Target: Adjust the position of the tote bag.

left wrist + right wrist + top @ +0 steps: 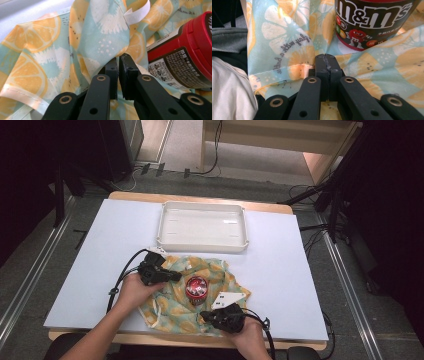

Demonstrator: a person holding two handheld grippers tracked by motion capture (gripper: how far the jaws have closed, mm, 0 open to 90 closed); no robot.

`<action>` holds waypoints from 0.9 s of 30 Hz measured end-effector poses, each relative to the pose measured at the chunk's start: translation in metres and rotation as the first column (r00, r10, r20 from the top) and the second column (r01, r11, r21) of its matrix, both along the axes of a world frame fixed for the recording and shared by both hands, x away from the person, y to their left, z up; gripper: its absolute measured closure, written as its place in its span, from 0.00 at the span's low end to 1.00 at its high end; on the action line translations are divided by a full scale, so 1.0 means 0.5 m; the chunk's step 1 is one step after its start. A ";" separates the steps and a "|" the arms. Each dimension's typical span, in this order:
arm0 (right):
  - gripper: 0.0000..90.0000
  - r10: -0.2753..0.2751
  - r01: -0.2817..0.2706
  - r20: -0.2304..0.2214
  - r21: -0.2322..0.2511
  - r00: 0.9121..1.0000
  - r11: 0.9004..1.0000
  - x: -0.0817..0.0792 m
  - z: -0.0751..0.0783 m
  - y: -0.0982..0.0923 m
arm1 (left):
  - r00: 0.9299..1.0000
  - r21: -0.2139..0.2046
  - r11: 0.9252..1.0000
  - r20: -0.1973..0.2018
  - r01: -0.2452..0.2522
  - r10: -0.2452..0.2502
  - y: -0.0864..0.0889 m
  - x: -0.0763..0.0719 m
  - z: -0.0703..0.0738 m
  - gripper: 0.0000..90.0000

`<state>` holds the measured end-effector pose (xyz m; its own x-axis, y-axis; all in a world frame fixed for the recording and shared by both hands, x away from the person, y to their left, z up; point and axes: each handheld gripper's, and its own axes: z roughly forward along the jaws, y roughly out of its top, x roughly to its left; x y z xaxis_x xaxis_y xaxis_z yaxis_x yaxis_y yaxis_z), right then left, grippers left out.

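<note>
- Presently, your left tongs are pinched together on a raised fold of the lemon-print cloth; in the left gripper view a thin slit remains between the jaws where the fabric passes through.
- Your right tongs are pressed fully together on the cloth's hemmed near edge, as the right gripper view shows.
- The red-lidded candy jar stands upright on the cloth, between the two tongs: just beyond the right pair and just beside the left pair. The cloth itself lies on the desk, with the white tray well beyond both tongs.
- Risk, tipping: you appear to be gathering the cloth about the jar. If either pair pulls its fold upward or outward while the other holds firm, the fabric under the jar will likely tighten and may topple or roll it.
- Risk, slipping: the left grip takes only a thin fold near the jaw tips, so a sharp tug could let the fabric slide out.
- Risk, collision: the left tongs sit close to the jar's side; a small swing towards it could knock it.
- Hard to make out: how much cloth lies between the right jaws cannot be judged, since the hem vanishes behind them.
- Cut off: the jar's lid is cropped in the right gripper view, and its base is hidden by folds in the left gripper view.
</note>
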<state>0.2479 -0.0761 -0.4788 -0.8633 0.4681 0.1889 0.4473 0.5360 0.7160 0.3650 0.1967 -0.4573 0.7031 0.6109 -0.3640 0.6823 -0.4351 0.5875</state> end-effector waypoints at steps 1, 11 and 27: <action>1.00 0.000 0.000 -0.001 0.000 1.000 1.000 0.000 0.000 0.000 | 1.000 0.003 1.000 0.000 -0.001 0.001 0.001 0.001 0.000 0.96; 1.00 0.011 -0.011 -0.004 0.001 1.000 1.000 -0.004 0.000 0.007 | 1.000 0.041 0.999 -0.008 -0.019 0.019 0.012 0.009 -0.007 0.96; 1.00 0.018 -0.018 -0.021 -0.007 1.000 1.000 0.000 0.003 0.010 | 0.999 0.017 0.999 -0.020 -0.030 0.030 0.017 0.011 -0.010 0.95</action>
